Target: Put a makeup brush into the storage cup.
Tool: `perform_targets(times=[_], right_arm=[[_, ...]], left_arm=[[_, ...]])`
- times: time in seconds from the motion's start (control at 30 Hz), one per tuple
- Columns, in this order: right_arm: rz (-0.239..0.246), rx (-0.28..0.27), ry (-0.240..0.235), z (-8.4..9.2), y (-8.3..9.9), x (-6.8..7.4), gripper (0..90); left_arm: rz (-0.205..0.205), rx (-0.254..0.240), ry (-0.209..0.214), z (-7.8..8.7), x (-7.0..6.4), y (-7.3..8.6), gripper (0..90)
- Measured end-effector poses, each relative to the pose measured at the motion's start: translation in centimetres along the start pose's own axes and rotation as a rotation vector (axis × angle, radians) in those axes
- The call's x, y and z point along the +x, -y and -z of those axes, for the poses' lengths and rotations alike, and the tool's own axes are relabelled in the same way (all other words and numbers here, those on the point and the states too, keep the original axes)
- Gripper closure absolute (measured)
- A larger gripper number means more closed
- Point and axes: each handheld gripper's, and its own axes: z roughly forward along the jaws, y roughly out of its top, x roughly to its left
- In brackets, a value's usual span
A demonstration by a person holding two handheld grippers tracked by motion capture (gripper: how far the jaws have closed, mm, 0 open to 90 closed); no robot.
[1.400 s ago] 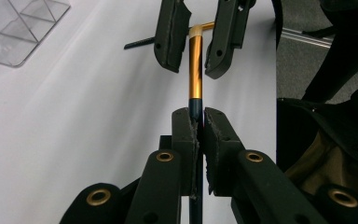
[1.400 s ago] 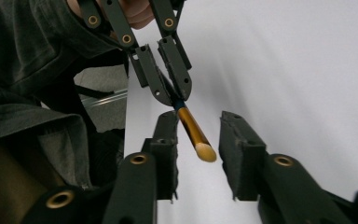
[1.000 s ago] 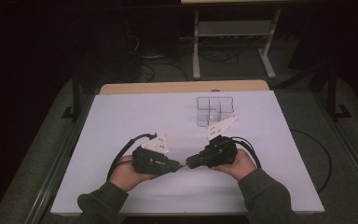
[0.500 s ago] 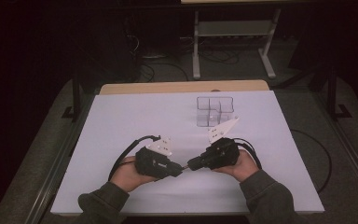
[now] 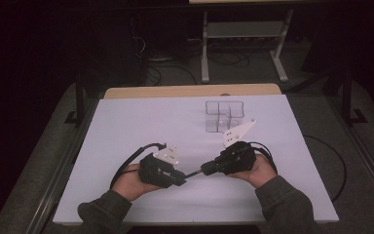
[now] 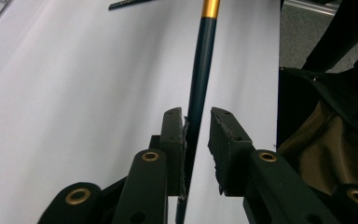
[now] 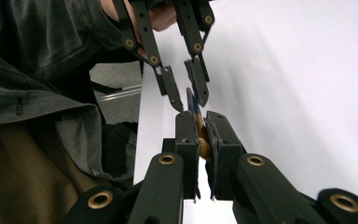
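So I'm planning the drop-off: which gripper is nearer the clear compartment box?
Right. The right gripper sits just in front of the clear compartment box, near its right side; the left gripper lies farther back and to the left.

Left gripper (image 5: pixel 181 179) fingers parted — right gripper (image 5: pixel 205 169) clamped tight.

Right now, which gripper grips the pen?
The right gripper, shut on the pen at its gold band; the left gripper, jaws just opening, leaves a gap.

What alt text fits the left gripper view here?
A slim dark pen with a gold band runs up between the left gripper's two black jaws, touching one pad with a gap to the other, above a white table.
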Motion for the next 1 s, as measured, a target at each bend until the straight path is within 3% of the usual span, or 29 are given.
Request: perform_targets(times=[0.07, 0.3, 0.43, 0.57, 0.77, 1.0], right_arm=[[0.004, 0.002, -0.004, 0.0, -0.1, 0.0, 83.5], [-0.005, -0.006, -0.009, -0.1, -0.4, 0.0, 82.1], [-0.032, -0.051, 0.011, 0.4, -0.2, -0.2, 63.0], [-0.054, -0.079, 0.027, 0.8, 0.3, -0.4, 59.3], [-0.065, -0.085, 0.037, 0.6, 1.0, -0.6, 61.9], [-0.045, -0.080, 0.044, 0.0, 0.9, -0.5, 65.8]], left_arm=[[-0.008, 0.008, -0.003, -0.1, 0.0, 0.0, 81.1], [-0.032, 0.014, 0.004, -0.4, -0.2, -0.1, 84.1], [-0.024, 0.001, -0.009, -0.3, -0.1, 0.1, 84.2], [-0.001, -0.034, -0.014, 0.0, 0.1, 0.3, 84.2], [0.012, -0.073, -0.029, 0.3, 0.3, 0.3, 84.3], [0.060, -0.142, -0.028, 0.3, 0.5, 0.1, 84.2]])
